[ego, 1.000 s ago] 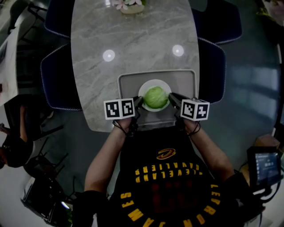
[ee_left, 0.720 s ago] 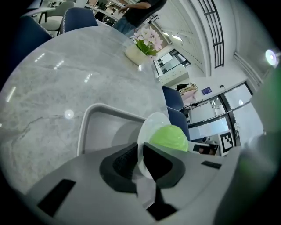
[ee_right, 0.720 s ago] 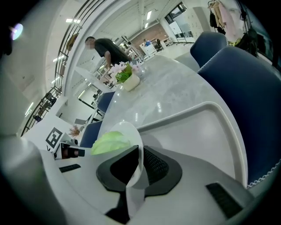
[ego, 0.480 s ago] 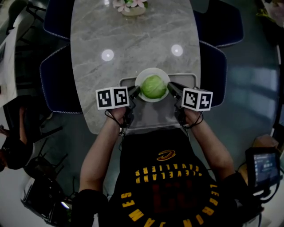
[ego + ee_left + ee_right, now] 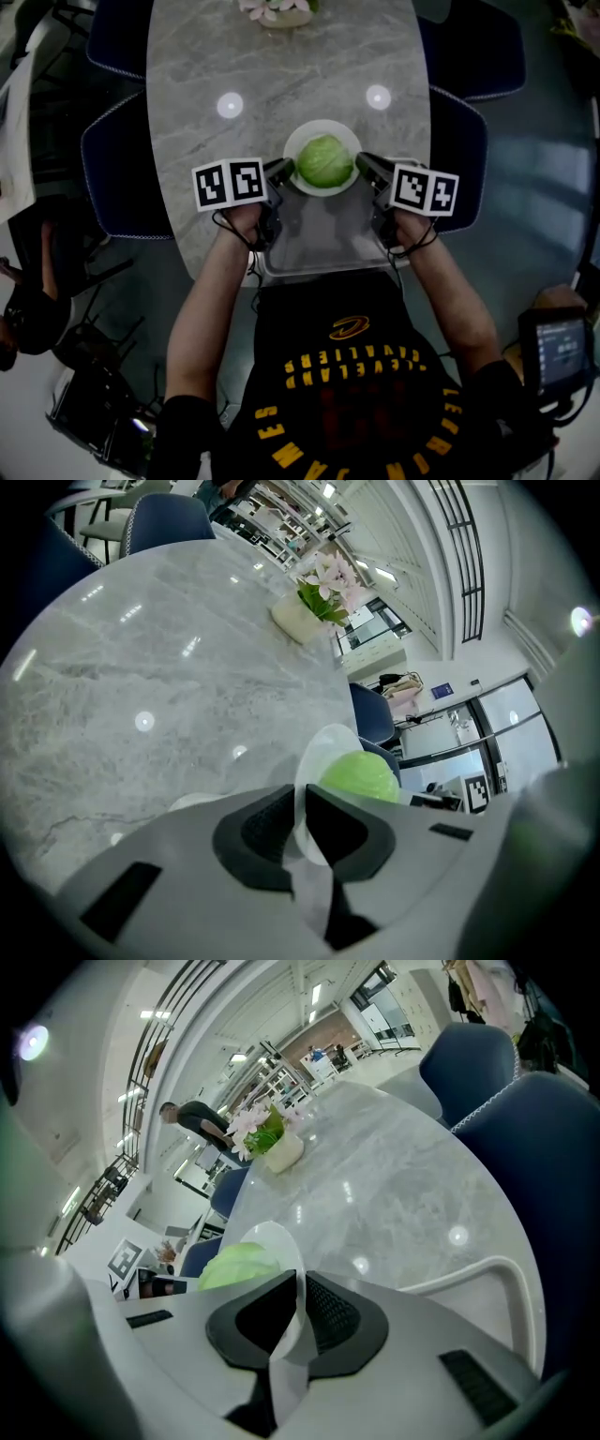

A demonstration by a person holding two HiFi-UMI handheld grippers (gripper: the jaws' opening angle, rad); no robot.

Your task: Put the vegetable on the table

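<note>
Head view: the vegetable [image 5: 324,160] sits on a white plate [image 5: 292,150] over the table's [image 5: 281,66] near half, beyond the tray [image 5: 328,234]; left gripper view: left tongs [image 5: 302,817] pinch the plate's rim; right gripper view: right tongs [image 5: 300,1312] pinch the opposite rim; the round head probably rolls, so the stiff plate should stay level.

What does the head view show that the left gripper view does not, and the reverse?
Only the head view shows the person's black shirt with yellow letters and both forearms. Only the left gripper view shows the jaws of the left hand-held gripper shut on the rim of the round white plate, and dark-framed glass panels. Both show the plate, the round green vegetable, the grey marble table and the pink flowers.
</note>
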